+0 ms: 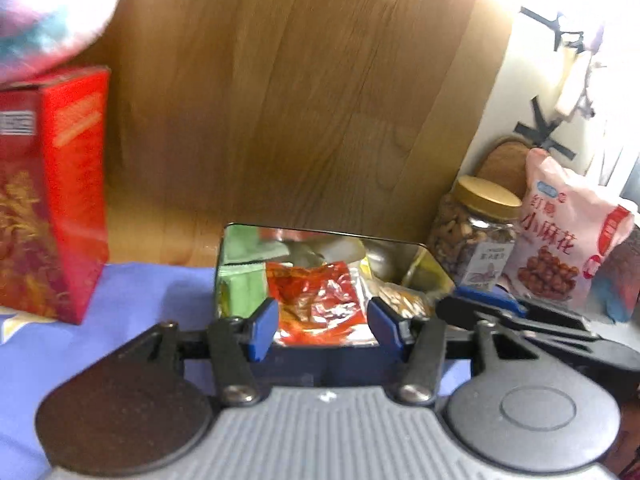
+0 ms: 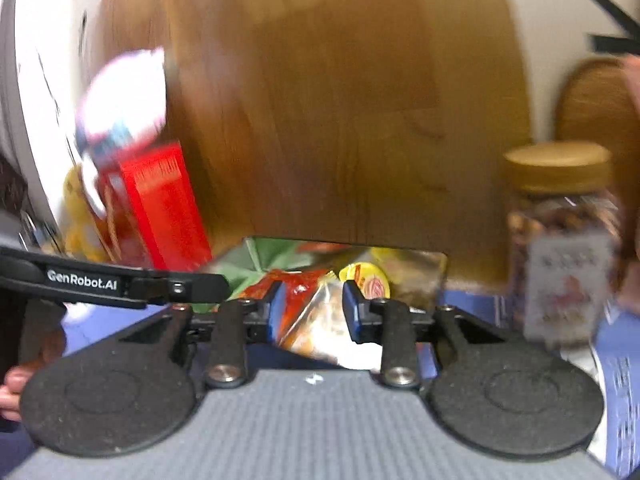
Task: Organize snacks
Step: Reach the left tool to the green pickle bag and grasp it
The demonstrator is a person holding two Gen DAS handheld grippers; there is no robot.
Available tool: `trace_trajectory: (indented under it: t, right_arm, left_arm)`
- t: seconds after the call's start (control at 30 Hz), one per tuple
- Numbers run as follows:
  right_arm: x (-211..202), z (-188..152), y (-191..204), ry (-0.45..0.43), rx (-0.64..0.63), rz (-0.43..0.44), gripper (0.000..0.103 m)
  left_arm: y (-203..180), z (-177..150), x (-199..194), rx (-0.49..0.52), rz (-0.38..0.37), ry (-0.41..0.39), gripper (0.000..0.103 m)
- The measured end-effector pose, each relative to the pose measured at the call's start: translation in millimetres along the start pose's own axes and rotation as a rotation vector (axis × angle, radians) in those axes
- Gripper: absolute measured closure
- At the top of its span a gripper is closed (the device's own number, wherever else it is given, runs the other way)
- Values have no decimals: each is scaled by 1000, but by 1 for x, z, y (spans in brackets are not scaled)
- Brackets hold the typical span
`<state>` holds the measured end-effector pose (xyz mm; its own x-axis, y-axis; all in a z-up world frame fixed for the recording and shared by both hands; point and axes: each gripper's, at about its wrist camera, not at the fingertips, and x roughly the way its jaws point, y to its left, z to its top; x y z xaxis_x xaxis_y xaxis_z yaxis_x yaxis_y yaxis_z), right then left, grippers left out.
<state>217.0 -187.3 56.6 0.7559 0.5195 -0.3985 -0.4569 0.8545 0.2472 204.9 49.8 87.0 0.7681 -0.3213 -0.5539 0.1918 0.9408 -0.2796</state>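
A shiny metal tin [image 1: 240, 236] sits on the purple cloth against the wooden panel, filled with several snack packets: a green one [image 1: 242, 280], a red foil one [image 1: 316, 300] and yellowish ones. My left gripper [image 1: 322, 326] hovers over the tin's near edge, open and empty. My right gripper [image 2: 314, 310] is open just above the same tin [image 2: 436, 264], with a red and silver foil packet [image 2: 316, 316] lying between its fingers, not clamped. The right gripper's arm shows in the left wrist view [image 1: 516, 316].
A red box [image 1: 52, 196] stands left of the tin, with a pale bag on top [image 1: 48, 12]. A nut jar with a gold lid [image 1: 476, 232] and a pink snack bag [image 1: 560, 236] stand to the right. The right wrist view is blurred.
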Motion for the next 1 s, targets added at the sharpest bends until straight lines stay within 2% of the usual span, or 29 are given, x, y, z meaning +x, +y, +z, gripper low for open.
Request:
trace_trajectory:
  t: [0.1,0.13,0.33,0.37,0.4,0.43,0.5,0.57,0.63,0.73,0.8,0.93,1.0]
  right_arm:
    - [-35,-20,-15,6,109,48,53]
    - [-42,-28,-20,41,140,56,51]
    - [-59,-73,-29,177,226,69,54]
    - [-57,-77,-28,197,242,79,55]
    - [-53,-80,-27,215,256,93,61]
    - [-50,-83,-24,233,269,101,63]
    - [-50,-85,-17,230,266,104,67]
    - [-51,-88,-9,245,270,125,73]
    - [-56,-95,-1,250,287,152,74]
    - [-66,-101,10,238,282,137,77]
    - [-73,-108,13,247,309,149,84]
    - [-80,-122,24,278,367,224,89]
    - [-84,-127,33,281,368,233,90]
  left_arm:
    - [0,-15,-20,-15,-7,-6,52]
    - [1,-22,-25,-34,-23,3,52]
    - [7,-78,-38,-195,-181,141,56]
    - [7,-89,-38,-227,-213,172,56]
    - [7,-98,-36,-260,-246,204,58]
    - [5,-108,-35,-288,-275,237,62]
    - [3,-123,-32,-314,-289,278,64]
    - [1,-131,-34,-324,-274,270,70]
    - [0,-133,-37,-334,-265,264,70]
    - [3,-134,-41,-351,-261,254,70]
    - [4,-138,-45,-364,-276,255,70]
    - [5,-151,-52,-398,-349,271,70]
    - [3,-155,-57,-393,-351,265,70]
